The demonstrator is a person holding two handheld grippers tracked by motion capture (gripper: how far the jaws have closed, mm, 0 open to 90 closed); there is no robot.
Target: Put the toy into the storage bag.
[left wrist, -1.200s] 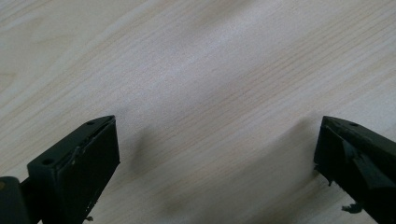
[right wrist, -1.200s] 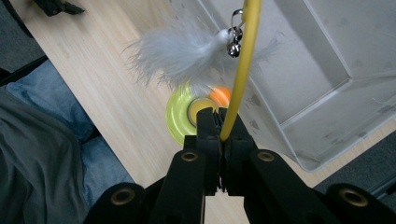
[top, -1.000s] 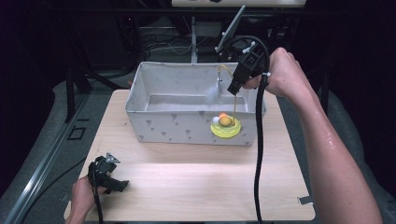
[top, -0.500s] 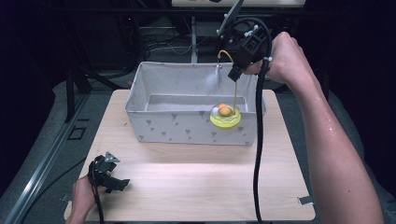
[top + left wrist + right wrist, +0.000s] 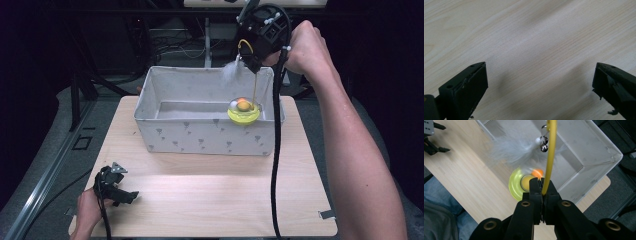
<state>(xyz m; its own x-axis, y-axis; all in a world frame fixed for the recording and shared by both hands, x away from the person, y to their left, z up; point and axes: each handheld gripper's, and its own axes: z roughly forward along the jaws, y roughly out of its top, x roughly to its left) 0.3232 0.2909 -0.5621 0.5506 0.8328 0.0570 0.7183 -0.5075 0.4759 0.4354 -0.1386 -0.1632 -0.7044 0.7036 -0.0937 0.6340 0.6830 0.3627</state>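
Note:
A cat toy hangs from my right gripper (image 5: 253,66): a thin yellow rod (image 5: 255,89) with a round yellow base (image 5: 243,114) holding an orange ball (image 5: 244,105). A white feather (image 5: 230,72) and small bells dangle near the rod's top. In the right gripper view the gripper (image 5: 543,182) is shut on the rod (image 5: 551,152), with the feather (image 5: 516,147), bells (image 5: 544,144) and base (image 5: 515,182) beyond it. The toy hangs over the near right part of a grey fabric bin (image 5: 205,141). My left gripper (image 5: 128,196) rests open on the table's front left, wood between its jaws (image 5: 540,72).
The bin (image 5: 596,152) stands at the back of the light wooden table (image 5: 220,200). A black cable (image 5: 274,165) trails from the right gripper across the table's right side. Dark floor and table legs lie beyond the edges.
My right gripper has risen and moved farther back, lifting the toy so its yellow base hangs higher over the bin. The left gripper has stayed put.

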